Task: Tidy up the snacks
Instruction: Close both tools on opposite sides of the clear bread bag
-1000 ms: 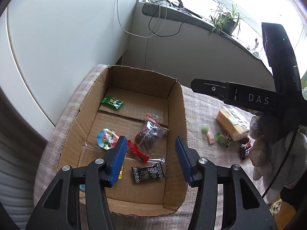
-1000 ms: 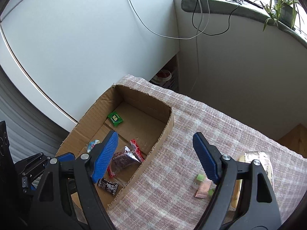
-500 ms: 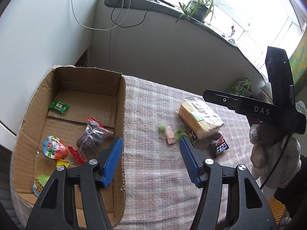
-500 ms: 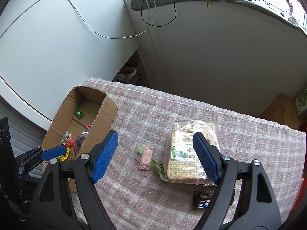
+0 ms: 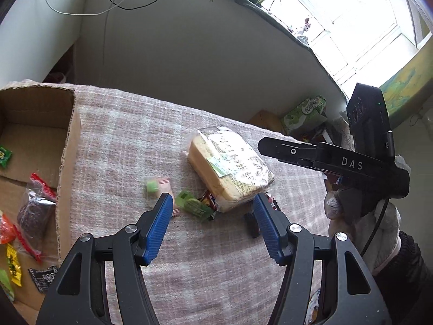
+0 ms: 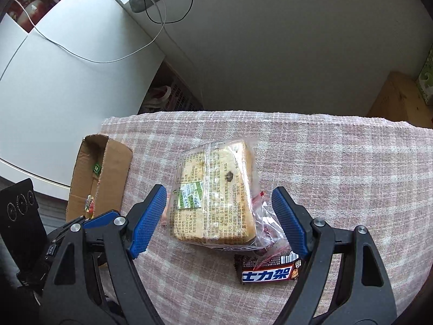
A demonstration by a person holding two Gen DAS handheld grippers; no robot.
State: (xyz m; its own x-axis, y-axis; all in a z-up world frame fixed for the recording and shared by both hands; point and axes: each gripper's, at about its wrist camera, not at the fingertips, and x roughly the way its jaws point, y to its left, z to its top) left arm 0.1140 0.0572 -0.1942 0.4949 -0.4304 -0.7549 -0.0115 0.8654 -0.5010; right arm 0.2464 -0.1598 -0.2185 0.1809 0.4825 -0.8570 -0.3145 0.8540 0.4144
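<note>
Several small snack packets already inside open brown cardboard box; right of box on checked-cloth tabletop, still unsorted: clear-wrapped pale cracker block, dark chocolate bar, small green and pink sweets; left tongs and right tongs both agape, empty.

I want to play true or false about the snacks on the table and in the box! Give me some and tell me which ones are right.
1. The big cracker pack lies on the checked cloth. True.
2. The right gripper is squeezing the cracker pack. False: its jaws stand open on either side, not touching.
3. The cardboard box has snacks inside. True.
4. The chocolate bar is in the box. False: it lies on the cloth beside the cracker pack.
5. The left gripper holds a candy. False: it is open and holds nothing.
</note>
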